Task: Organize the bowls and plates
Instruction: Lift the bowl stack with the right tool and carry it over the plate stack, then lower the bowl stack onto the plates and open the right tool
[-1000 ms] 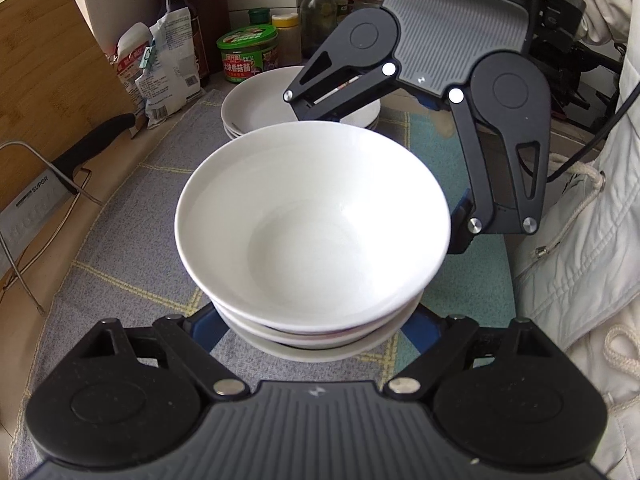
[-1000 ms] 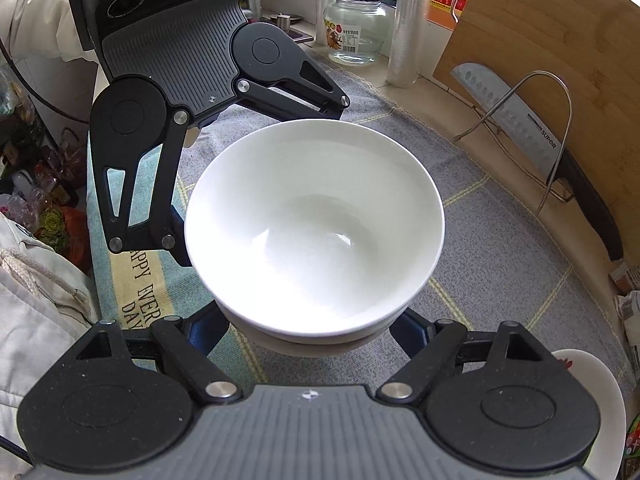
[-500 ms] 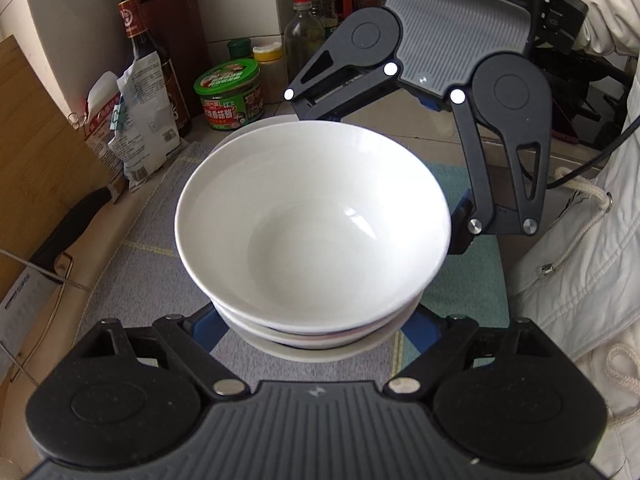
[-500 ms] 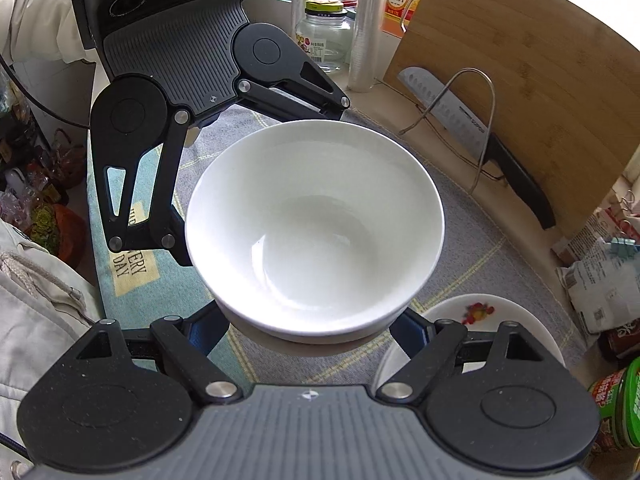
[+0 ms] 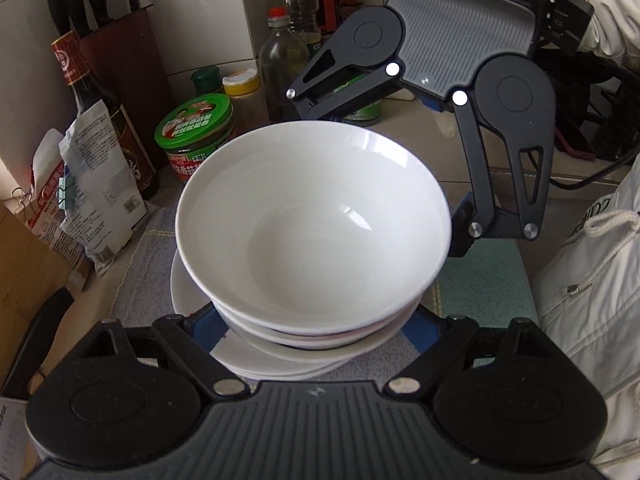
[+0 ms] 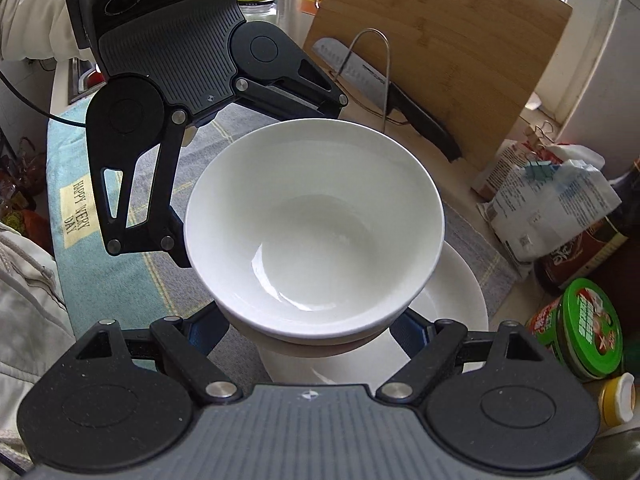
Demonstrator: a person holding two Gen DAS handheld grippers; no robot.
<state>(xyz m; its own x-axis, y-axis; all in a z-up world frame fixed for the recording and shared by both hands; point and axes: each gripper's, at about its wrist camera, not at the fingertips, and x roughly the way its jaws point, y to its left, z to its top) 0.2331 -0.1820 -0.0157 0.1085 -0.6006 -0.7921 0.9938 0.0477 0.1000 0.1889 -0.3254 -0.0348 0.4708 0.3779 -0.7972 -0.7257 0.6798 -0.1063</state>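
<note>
So both grippers are on the same load here. The left gripper (image 5: pixel 316 320) has its blue pads clamped on either side of the lower part of a stack of white bowls (image 5: pixel 314 224), and the right gripper (image 6: pixel 312 332) grips the same stack (image 6: pixel 314 220) from the opposite side, its jaws set just as wide around the base. From each wrist view you can see the other gripper across the bowls, fingers reaching in under the rim.

The stack looks like three nested bowls, maybe; the lower rims peek out under the top one, and I can't count them for sure. It's up off the counter, hanging right over a pile of white plates (image 5: pixel 200 320) that sits on a grey checked cloth (image 5: pixel 144 264). In the right wrist view the plates (image 6: pixel 460 300) show out past the bowl on the right side. Can't tell whether the bottom bowl touches the top plate.

Around that: a green-lidded jar (image 5: pixel 198 136) just behind the bowls, a dark sauce bottle (image 5: pixel 92 92), a clipped paper packet (image 5: pixel 100 200), a knife block (image 5: pixel 116 52) by the tiled wall. On the other side there's a bamboo cutting board (image 6: pixel 448 60) leaning up with a cleaver (image 6: pixel 384 92) in a wire rack (image 6: pixel 376 72), plus a teal towel (image 6: pixel 80 216) with lettering on it. A person's white jacket (image 5: pixel 592 288) is at the edge.
</note>
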